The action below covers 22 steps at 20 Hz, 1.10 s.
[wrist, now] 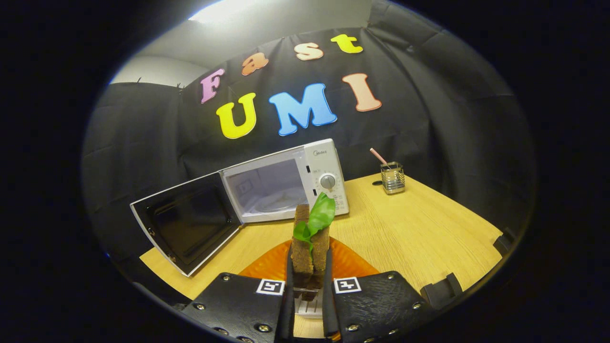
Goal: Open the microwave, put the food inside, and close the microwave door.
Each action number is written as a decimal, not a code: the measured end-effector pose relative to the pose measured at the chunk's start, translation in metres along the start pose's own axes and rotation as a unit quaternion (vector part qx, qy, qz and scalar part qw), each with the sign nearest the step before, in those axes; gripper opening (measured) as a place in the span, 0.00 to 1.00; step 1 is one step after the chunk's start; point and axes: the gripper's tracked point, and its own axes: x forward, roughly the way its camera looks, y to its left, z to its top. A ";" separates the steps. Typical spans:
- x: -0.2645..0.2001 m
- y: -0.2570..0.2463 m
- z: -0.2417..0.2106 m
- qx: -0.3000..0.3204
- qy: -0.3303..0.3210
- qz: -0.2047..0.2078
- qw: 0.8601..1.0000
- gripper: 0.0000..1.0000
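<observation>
The gripper (309,281) has both fingers clamped on a brown-bread sandwich (310,247) with a green leaf (318,216) poking out, held upright above an orange plate (267,264). Beyond stands the white microwave (286,183) — door (188,224) swung wide open, glass turntable (279,202) inside, brand mark too small to read. Farther right on the wooden table (419,233) — a metal holder (392,178) with a straw (379,156).

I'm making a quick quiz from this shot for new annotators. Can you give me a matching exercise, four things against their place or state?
Things:
1. sandwich
2. microwave door
3. orange plate
4. metal cup

Place or state:
A. swung wide open
B. on the table under the held food
C. clamped upright by the gripper
D. beyond the microwave, holding a straw

Pairs: 1-C, 2-A, 3-B, 4-D
</observation>
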 end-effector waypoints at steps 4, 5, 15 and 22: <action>0.014 0.027 0.027 -0.019 -0.031 0.021 0.999 0.23; 0.020 0.034 0.033 -0.022 -0.038 0.028 0.999 0.23; 0.096 0.091 0.065 0.018 -0.077 0.043 0.996 0.23; 0.151 0.102 0.062 0.093 -0.085 0.030 0.992 0.23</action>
